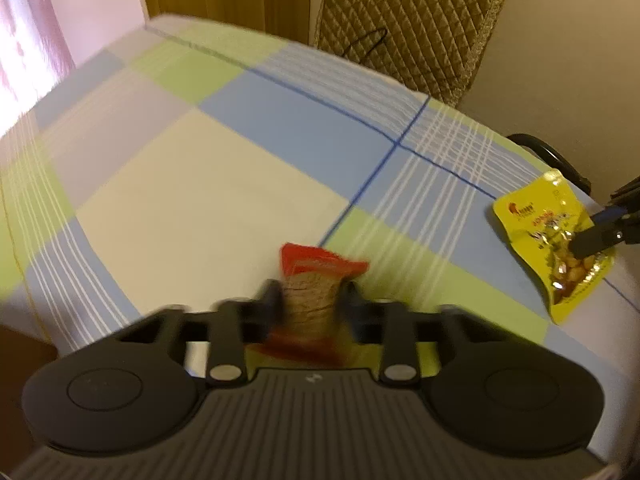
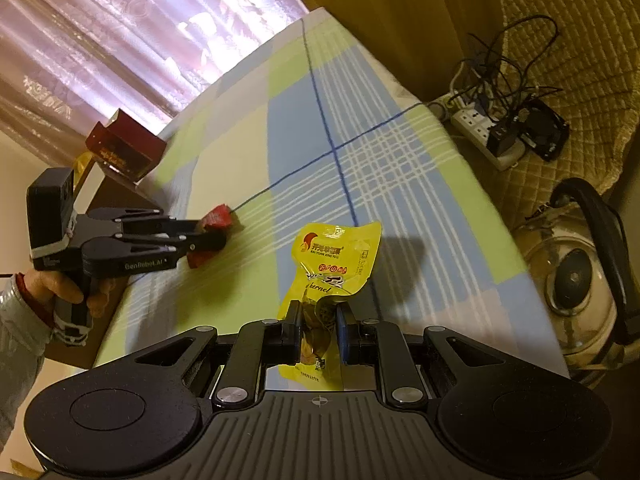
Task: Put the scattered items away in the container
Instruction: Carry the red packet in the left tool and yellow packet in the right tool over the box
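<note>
My left gripper is shut on a red snack packet with a brown middle, held just above the checked cloth. In the right wrist view the left gripper holds the same red packet at the table's left side. My right gripper is shut on the lower part of a yellow nut packet, which stands up from the cloth. In the left wrist view the yellow packet is at the far right with the right gripper's fingers on it. A dark red open box stands at the table's far left edge.
The table wears a blue, green and cream checked cloth. A glass kettle with a black handle stands off the right edge. A power strip with tangled cables lies on a quilted gold cover behind it. Pink curtains hang at the back left.
</note>
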Demonstrator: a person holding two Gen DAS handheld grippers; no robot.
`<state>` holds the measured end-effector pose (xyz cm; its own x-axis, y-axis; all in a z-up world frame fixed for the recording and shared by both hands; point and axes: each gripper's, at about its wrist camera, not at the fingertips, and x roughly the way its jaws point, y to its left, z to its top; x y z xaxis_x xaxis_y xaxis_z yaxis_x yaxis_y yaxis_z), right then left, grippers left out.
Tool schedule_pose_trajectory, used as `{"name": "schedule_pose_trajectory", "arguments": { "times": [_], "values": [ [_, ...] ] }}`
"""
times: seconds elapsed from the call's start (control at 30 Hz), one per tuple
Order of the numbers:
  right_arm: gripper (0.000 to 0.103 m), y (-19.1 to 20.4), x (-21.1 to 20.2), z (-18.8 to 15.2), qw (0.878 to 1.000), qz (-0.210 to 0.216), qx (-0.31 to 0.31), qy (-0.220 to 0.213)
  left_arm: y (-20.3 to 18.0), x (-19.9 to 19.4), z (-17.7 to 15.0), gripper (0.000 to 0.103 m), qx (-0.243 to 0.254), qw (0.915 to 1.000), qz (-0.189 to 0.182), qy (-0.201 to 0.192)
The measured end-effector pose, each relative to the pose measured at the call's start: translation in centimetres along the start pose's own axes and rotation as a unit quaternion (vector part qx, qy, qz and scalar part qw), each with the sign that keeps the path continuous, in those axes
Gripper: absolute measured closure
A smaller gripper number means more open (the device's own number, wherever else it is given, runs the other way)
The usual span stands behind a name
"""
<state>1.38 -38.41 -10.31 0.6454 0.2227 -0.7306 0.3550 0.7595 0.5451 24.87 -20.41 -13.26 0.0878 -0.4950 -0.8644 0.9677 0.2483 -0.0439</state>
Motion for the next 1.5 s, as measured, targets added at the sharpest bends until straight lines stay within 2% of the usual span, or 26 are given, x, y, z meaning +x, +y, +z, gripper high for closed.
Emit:
{"name": "schedule_pose_trajectory", "arguments": {
  "times": [0.13, 0.37, 0.6, 0.77, 0.9, 1.07, 1.17, 1.33, 1.5],
  "values": [
    [0.084, 0.8, 0.5, 0.2, 1.000, 0.015, -0.013, 0.005, -0.8, -0.8, -0.8, 0.080, -0.001, 0.9996, 0.026, 0.010],
    [0.084, 2.7, 1.8, 0.5, 0.997, 0.056, -0.050, 0.027, -1.5, -4.3, -2.8, 0.080, -0.035, 0.9968, 0.071, 0.011],
    [0.084, 5.5, 3.3, 1.1, 0.986, 0.126, -0.088, 0.058, -2.8, -10.2, -5.5, 0.080, -0.092, 0.9876, 0.125, -0.018],
    [0.084, 8.3, 4.3, 1.7, 0.973, 0.181, -0.115, 0.084, -4.3, -15.4, -8.7, 0.080, -0.159, 0.9722, 0.166, -0.045],
    [0.084, 10.7, 5.2, 1.9, 0.962, 0.218, -0.123, 0.104, -5.1, -19.6, -11.7, 0.080, -0.214, 0.9540, 0.201, -0.062],
    [0.084, 14.0, 6.3, 1.9, 0.953, 0.248, -0.126, 0.120, -5.0, -24.0, -15.0, 0.080, -0.261, 0.9339, 0.231, -0.079],
    [0.084, 15.8, 7.1, 2.1, 0.951, 0.259, -0.116, 0.120, -4.1, -25.8, -16.3, 0.080, -0.275, 0.9271, 0.239, -0.087],
    [0.084, 19.6, 8.5, 3.7, 0.950, 0.277, -0.096, 0.108, -1.1, -28.6, -17.6, 0.080, -0.277, 0.9249, 0.237, -0.108],
    [0.084, 24.1, 9.9, 6.5, 0.949, 0.290, -0.096, 0.077, 3.6, -30.9, -17.8, 0.080, -0.252, 0.9298, 0.241, -0.117]
  ]
}}
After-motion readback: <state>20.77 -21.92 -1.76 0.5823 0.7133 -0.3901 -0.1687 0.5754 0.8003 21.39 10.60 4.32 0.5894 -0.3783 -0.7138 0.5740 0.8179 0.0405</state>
